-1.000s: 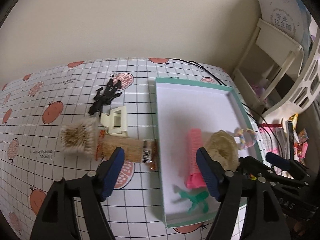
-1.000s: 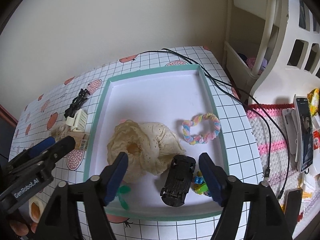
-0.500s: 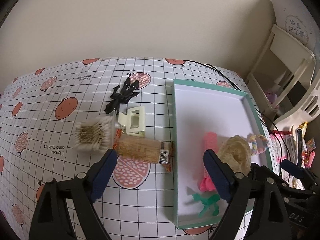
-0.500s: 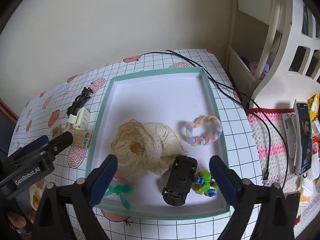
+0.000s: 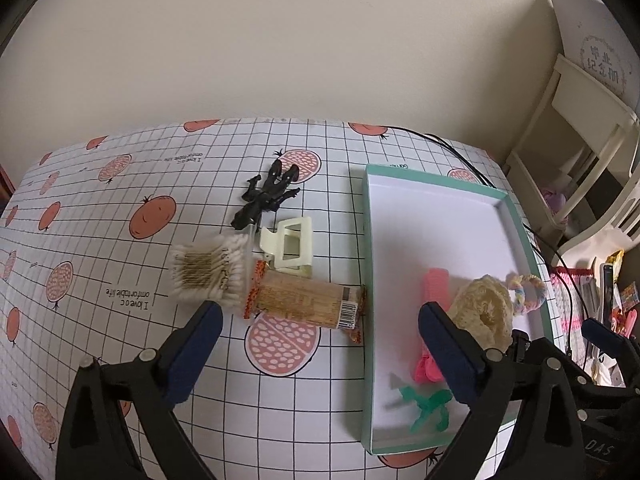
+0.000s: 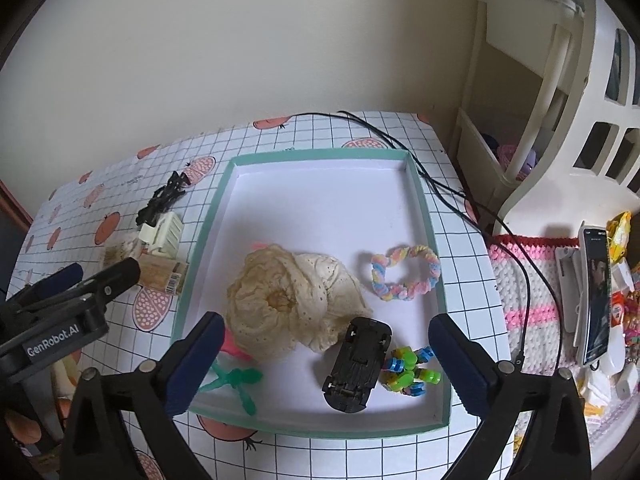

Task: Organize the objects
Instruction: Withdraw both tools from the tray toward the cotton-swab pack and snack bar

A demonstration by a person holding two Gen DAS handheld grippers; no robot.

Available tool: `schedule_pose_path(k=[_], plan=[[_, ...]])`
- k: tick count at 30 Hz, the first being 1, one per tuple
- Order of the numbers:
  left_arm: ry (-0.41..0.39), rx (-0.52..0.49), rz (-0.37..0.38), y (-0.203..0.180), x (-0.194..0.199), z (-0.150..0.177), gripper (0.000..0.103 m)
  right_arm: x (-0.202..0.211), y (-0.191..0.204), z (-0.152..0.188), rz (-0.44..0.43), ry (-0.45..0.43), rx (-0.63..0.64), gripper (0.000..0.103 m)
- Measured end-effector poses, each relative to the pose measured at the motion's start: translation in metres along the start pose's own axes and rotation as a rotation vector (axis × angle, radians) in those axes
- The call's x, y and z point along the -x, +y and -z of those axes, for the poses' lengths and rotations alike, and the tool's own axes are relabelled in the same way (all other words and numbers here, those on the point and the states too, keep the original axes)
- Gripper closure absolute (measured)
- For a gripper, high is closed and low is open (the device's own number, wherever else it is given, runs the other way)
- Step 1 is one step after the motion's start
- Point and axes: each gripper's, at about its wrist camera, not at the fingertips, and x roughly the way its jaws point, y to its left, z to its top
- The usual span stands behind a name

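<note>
The left gripper [image 5: 320,346] is held above the fruit-printed grid tablecloth [image 5: 120,264], its jaws opening wide with nothing gripped between them; below the gap, without contact, lies the brown wrapped snack pack [image 5: 306,306]. Touching that pack's left end is the bundle of cotton swabs [image 5: 210,270], just behind it the cream hair claw [image 5: 288,246], and farther back the black toy figure [image 5: 266,196], all on the cloth to the left of the tray. The right gripper [image 6: 326,354] is positioned over the near part of the teal-rimmed white tray [image 6: 418,188] – its jaws are likewise opening wide and nothing is pressed by the pads. Seen between its fingers, lying on the tray floor, are the black toy car [image 6: 358,364], turned underside up, and the small green-and-blue toy [image 6: 410,370] just beside it on the right. The cream lace fabric piece [image 6: 296,300] is bunched in the tray's middle, touching the car's far end, and the pastel braided ring [image 6: 404,272] lies apart to its right. A green toy dragonfly [image 6: 236,380] rests in the near left corner, with a pink item [image 5: 434,292] – partly covered by the fabric – just behind it. A black cable [image 6: 440,192] is routed along the table past the tray's far right corner
</note>
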Motion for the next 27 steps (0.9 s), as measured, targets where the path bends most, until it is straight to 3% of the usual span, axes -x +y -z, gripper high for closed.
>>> schedule_pose_path(k=[12, 23, 27], plan=[[-0.037, 0.026, -0.011, 0.013, 0.016, -0.001, 0.004, 0.000, 0.005, -0.005, -0.008, -0.011, -0.010, 0.000], [-0.026, 0.111, -0.016, 0.043, 0.011, -0.005, 0.004, -0.008, 0.004, -0.006, 0.004, -0.018, -0.062, 0.000], [0.013, 0.158, -0.004, 0.064, 0.008, -0.007, 0.004, -0.007, 0.009, -0.004, 0.023, -0.028, -0.030, 0.000]])
